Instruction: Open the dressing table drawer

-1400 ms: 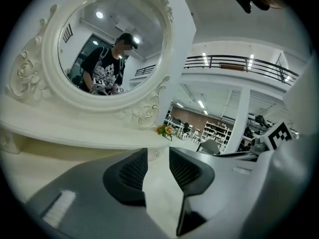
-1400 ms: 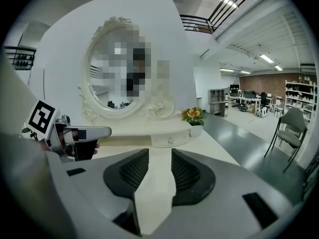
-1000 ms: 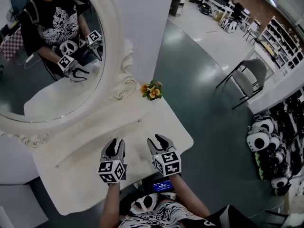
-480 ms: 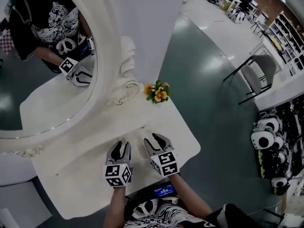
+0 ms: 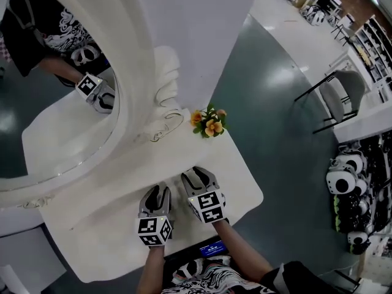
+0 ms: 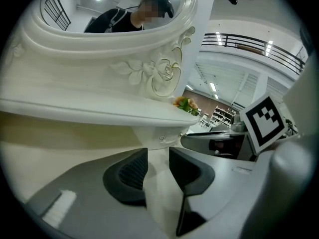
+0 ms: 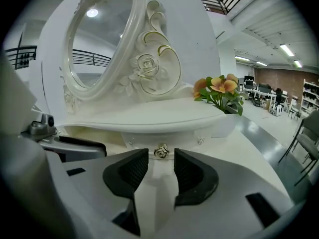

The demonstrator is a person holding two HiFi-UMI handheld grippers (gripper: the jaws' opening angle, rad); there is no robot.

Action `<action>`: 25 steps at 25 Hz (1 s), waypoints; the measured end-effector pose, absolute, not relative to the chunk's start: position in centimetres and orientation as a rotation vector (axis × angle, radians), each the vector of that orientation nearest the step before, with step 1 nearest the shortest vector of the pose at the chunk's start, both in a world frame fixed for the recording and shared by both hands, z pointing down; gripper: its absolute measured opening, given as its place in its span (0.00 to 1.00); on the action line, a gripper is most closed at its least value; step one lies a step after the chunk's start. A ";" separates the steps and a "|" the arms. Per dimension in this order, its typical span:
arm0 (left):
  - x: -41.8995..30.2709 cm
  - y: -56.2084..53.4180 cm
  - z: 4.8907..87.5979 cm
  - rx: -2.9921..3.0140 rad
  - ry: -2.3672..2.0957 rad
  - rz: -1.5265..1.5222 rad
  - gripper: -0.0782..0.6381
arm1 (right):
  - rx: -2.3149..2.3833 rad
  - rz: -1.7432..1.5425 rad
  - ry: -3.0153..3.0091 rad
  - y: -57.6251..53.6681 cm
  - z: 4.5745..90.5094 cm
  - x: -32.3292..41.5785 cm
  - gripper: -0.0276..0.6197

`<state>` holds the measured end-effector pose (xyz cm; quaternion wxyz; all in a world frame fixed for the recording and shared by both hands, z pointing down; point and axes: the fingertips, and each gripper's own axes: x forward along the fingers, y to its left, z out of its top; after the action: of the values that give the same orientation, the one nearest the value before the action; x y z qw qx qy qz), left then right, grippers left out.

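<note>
The white dressing table (image 5: 104,225) carries an oval mirror (image 5: 131,103) on a raised shelf. Under that shelf sits a small curved drawer (image 7: 149,139) with a gold knob (image 7: 161,152). My right gripper (image 7: 161,159) is open and low over the tabletop, and the knob lies just beyond its fingertips, in line with the gap. In the head view the right gripper (image 5: 191,179) points at the mirror base. To its left, my left gripper (image 5: 156,196) is open with nothing between its jaws. In the left gripper view, the left gripper (image 6: 158,156) faces the same drawer (image 6: 149,132) from the side.
An orange flower bunch (image 5: 209,122) stands at the shelf's right end. The table's right edge (image 5: 254,192) drops to a grey floor. A grey chair (image 5: 337,97) and several black-and-white helmets (image 5: 346,182) are off to the right. The mirror shows a person holding the grippers.
Both grippers have moved forward over the tabletop toward the mirror base, the right one a little to the left. The head camera has swung, so the mirror sits further left.
</note>
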<state>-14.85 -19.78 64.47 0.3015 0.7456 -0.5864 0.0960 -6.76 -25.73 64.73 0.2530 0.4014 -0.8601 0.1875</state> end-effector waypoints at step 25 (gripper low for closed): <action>-15.4 -19.4 63.8 1.987 -1.575 0.274 0.28 | 1.060 0.492 -2.279 -21.9 65.6 -4.5 0.19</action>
<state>-15.36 -19.39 63.75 0.2914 0.7455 -0.5906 0.1026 -4.45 -21.87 65.59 0.2861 0.3965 -0.8527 0.1839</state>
